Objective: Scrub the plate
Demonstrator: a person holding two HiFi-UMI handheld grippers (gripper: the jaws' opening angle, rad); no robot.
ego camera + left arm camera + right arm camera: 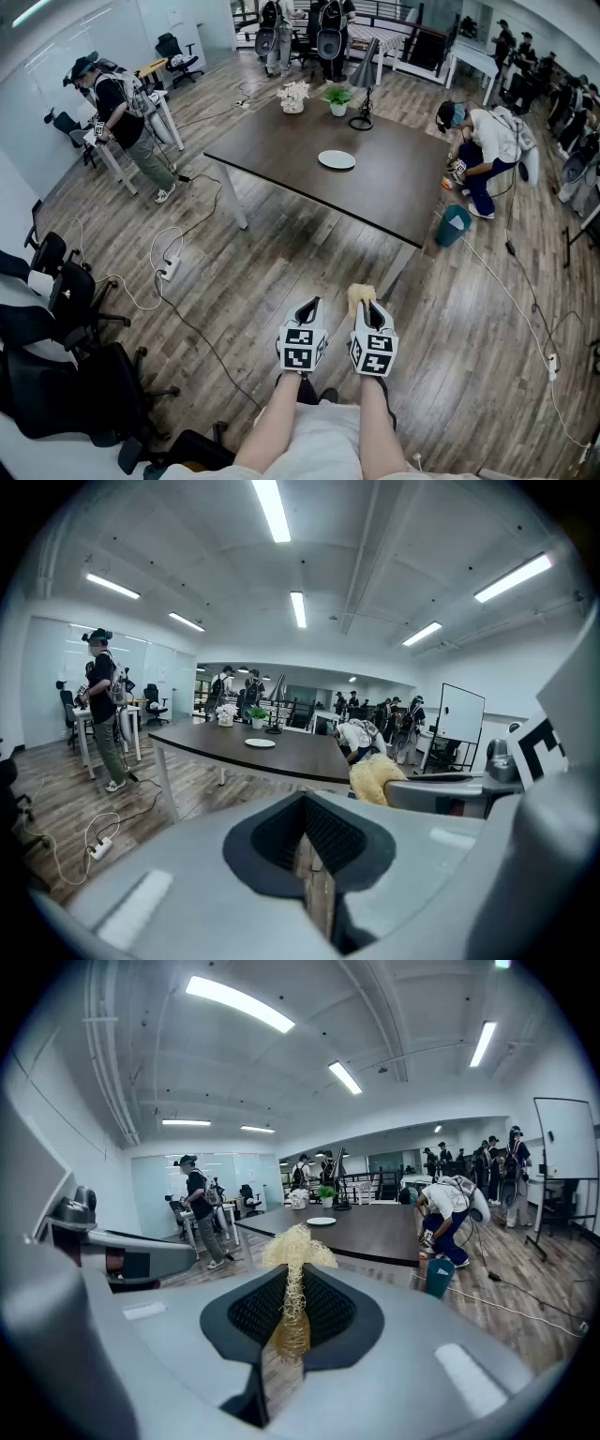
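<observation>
The right gripper [369,307] pinches a straw-yellow fibrous scrubber [292,1241]. The left gripper [310,309] is closed and empty. The round white plate [337,159], well in from the dark table's [272,141] edges, may skid if scrubbed unbraced.

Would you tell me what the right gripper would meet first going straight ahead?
Probably the near edge of the dark table, with the scrubber in the right gripper touching first; the white plate lies farther on. Depth is unclear.
</observation>
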